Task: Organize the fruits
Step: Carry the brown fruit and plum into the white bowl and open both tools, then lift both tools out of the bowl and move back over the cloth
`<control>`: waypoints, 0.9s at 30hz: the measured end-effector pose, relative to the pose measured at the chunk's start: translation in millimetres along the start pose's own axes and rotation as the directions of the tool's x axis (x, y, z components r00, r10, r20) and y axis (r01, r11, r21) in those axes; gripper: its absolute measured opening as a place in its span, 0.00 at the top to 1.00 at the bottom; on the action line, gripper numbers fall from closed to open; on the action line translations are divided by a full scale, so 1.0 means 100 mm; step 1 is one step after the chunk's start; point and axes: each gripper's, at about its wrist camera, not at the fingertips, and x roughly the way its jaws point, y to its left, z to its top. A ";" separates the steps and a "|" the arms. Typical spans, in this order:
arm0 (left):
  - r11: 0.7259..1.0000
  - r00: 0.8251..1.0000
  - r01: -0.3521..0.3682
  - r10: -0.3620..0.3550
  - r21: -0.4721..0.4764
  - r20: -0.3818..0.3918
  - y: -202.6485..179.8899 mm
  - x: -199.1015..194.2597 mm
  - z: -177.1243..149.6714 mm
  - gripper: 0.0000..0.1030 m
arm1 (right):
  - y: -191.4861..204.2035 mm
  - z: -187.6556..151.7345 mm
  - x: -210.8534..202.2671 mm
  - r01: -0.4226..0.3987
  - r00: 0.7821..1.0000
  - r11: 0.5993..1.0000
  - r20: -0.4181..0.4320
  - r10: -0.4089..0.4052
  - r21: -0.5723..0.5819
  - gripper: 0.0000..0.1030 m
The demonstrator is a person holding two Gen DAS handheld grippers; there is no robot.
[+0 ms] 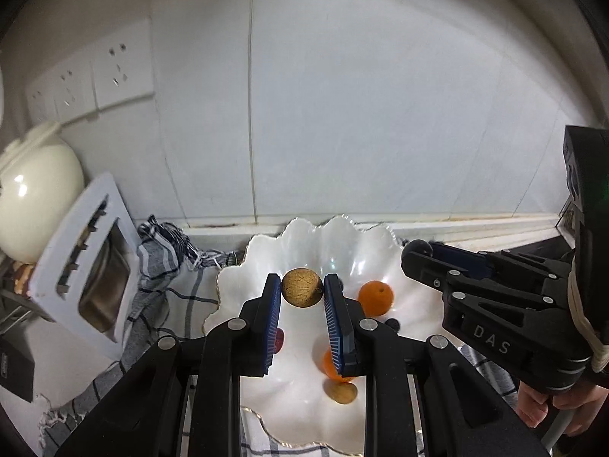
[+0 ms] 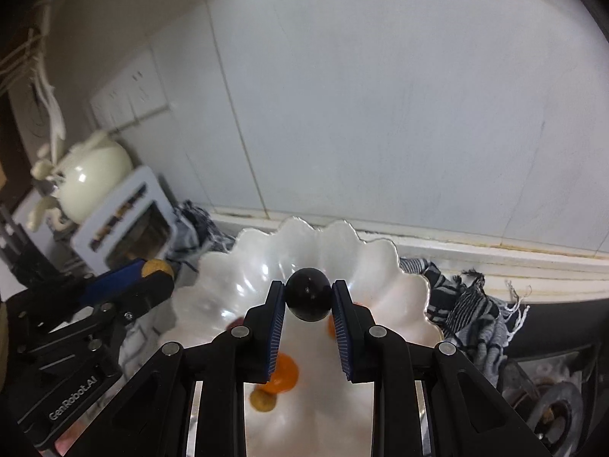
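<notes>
Brown fruit sits clamped between left gripper fingertips.

left tool clamps brown fruit | above white scalloped bowl | oranges inside

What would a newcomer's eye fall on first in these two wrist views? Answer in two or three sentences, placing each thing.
First comes the white scalloped ceramic bowl on a checked cloth, with small orange fruits lying in it. Above the bowl, the left gripper pinches a round tan-brown fruit, and the right gripper pinches a glossy black round fruit. At far left stands a cream ceramic pot behind a white toaster.
</notes>
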 end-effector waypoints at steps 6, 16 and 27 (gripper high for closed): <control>1.000 0.996 -0.008 0.009 0.005 -0.089 0.01 0.39 0.04 0.77 | -0.07 0.02 0.36 0.024 0.996 1.000 -0.084 -0.024 -0.002 0.74; 1.000 0.981 -0.012 0.009 -0.012 -0.195 0.05 0.77 0.00 0.77 | -0.17 0.03 0.64 0.043 0.985 0.999 -0.167 -0.039 0.023 0.74; 0.998 0.983 -0.055 0.050 -0.027 -0.175 0.09 0.65 -0.04 0.48 | -0.21 -0.06 0.56 0.092 0.981 0.995 -0.176 -0.086 0.028 0.60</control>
